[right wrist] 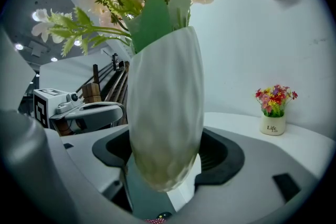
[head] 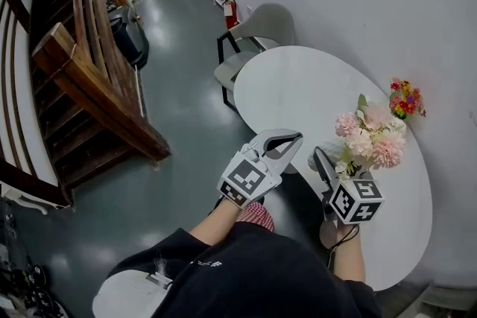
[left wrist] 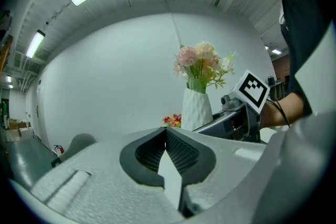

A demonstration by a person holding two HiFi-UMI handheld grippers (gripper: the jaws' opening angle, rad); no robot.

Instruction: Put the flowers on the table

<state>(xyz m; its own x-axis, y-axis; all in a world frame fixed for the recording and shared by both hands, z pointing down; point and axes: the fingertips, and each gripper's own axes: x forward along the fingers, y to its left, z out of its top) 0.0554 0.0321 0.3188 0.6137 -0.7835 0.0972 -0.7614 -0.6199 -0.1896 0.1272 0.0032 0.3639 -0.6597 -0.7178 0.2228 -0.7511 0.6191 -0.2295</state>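
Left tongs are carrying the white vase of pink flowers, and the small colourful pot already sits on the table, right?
No. The right tongs carry the white vase of pink flowers, as the right gripper view shows; the left tongs are shut and empty. The small colourful pot does sit on the table.

Two flower arrangements are sharing the scene with one bench (head: 298, 86).
One white vase (right wrist: 165, 107) of pink flowers (head: 370, 138), one small flower pot (head: 406, 98), one grey chair (head: 268, 20), one fire extinguisher (head: 230, 13) and two grippers, left gripper (left wrist: 167, 136) and right gripper (head: 332, 164), are showing.
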